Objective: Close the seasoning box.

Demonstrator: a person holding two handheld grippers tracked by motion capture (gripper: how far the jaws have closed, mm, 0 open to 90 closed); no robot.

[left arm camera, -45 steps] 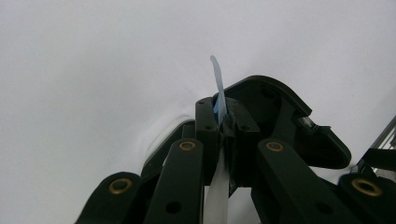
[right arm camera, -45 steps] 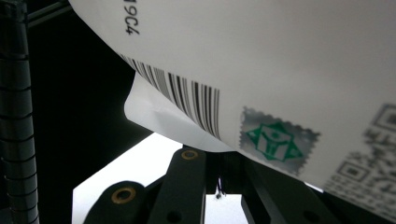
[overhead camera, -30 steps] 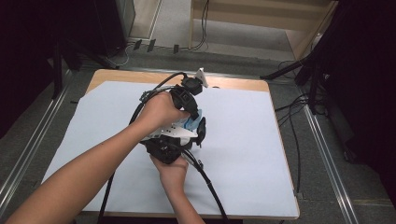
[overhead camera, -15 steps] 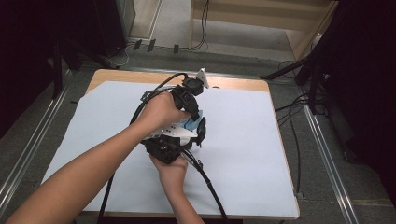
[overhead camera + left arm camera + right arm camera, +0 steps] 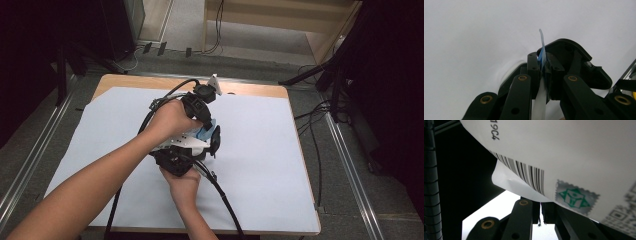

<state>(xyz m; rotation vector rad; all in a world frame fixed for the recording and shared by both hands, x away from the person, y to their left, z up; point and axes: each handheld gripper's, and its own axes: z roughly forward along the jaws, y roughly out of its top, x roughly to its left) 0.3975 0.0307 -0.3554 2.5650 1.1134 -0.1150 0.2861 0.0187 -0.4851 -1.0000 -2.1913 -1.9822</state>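
while a thin blue-and-white sheet point(image 5: 542, 53) is pinched edge-on between the jaws of the left tool point(image 5: 543, 65), it is held just above the bench point(image 5: 260, 150), near the middle of the white covering, and its blue tip sticks up past the jaw ends. in the high view a patch of blue point(image 5: 204, 133) is seen between the 2 hands, so the thing is judged to be a small flat packet or label held between both tools. in the right gripper view the jaws of the right tool point(image 5: 541, 213) are nearly shut, with a narrow slit left between them, and a white label with a barcode and a green stamp mark point(image 5: 574, 197) lies right over their tips; whether an edge is actually clamped there cannot be told.

several risks are judged from this. the sheet could be torn if the 2 tools are pulled apart askew, since it is thin and gripped on a narrow strip. it could also slip free of the left tool, as only its edge is caught and much of it hangs unsupported. because the 2 tools are crowded together, with the left hand point(image 5: 170, 120) above the right hand point(image 5: 184, 182), the jaws could be knocked against each other, and the trailing cable point(image 5: 220, 192) could be snagged.
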